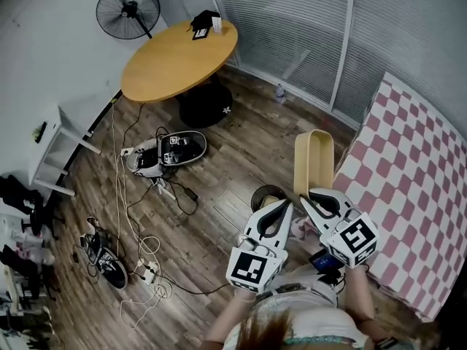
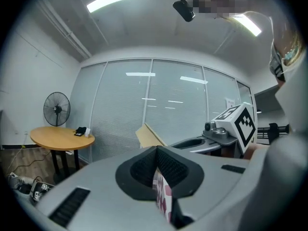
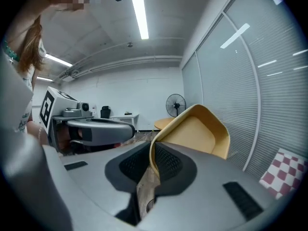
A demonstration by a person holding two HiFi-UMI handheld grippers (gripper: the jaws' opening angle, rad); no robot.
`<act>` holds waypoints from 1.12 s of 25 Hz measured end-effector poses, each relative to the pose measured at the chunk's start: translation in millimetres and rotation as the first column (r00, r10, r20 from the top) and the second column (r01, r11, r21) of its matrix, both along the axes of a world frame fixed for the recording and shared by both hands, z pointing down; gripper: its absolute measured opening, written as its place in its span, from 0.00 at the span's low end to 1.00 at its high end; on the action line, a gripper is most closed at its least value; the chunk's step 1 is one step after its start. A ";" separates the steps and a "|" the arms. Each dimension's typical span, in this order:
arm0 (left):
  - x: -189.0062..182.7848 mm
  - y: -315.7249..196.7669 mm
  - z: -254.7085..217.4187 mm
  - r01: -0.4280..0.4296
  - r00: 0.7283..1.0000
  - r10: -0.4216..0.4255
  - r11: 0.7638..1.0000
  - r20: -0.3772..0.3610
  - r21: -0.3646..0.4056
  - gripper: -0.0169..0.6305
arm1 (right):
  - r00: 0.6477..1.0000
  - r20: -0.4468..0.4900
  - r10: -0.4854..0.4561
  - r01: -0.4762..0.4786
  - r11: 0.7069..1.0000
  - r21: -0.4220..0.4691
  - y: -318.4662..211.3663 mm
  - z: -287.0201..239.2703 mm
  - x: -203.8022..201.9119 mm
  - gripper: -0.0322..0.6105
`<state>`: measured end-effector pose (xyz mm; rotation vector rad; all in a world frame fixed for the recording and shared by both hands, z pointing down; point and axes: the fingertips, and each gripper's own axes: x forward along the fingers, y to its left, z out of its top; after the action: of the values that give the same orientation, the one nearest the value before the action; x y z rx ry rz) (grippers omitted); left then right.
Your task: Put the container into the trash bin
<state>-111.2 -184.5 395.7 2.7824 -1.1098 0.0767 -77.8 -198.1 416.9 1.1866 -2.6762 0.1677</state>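
Note:
My right gripper (image 1: 309, 196) is shut on the rim of the tan, trough-shaped container (image 1: 314, 162), which stands up and away from the jaws. In the right gripper view the container's wall (image 3: 195, 131) rises from between the pads of that gripper (image 3: 151, 150). My left gripper (image 1: 284, 205) is right beside it with its jaws together and nothing in them; its own view shows the gripper's pads meeting (image 2: 156, 150) and a corner of the container (image 2: 148, 136) beyond. A round dark bin (image 1: 264, 193) sits on the floor just past the left gripper, partly hidden by it.
A table with a red-and-white checked cloth (image 1: 408, 188) fills the right side. A round wooden table (image 1: 179, 57) and a standing fan (image 1: 129, 9) are further off. Cables, a power strip (image 1: 146, 268) and a white device (image 1: 171, 150) lie on the wooden floor at left. Glass walls with blinds stand ahead.

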 end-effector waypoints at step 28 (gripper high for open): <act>-101.8 -2.0 20.7 0.266 0.964 -0.266 0.963 0.001 -0.051 0.04 | 0.962 -0.034 -0.270 0.264 0.956 -0.126 -23.5 63.6 -99.6 0.08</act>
<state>-213.1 -186.4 416.4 2.5603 -1.4466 0.0651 -177.4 -221.6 480.6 0.7733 -2.7042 0.2469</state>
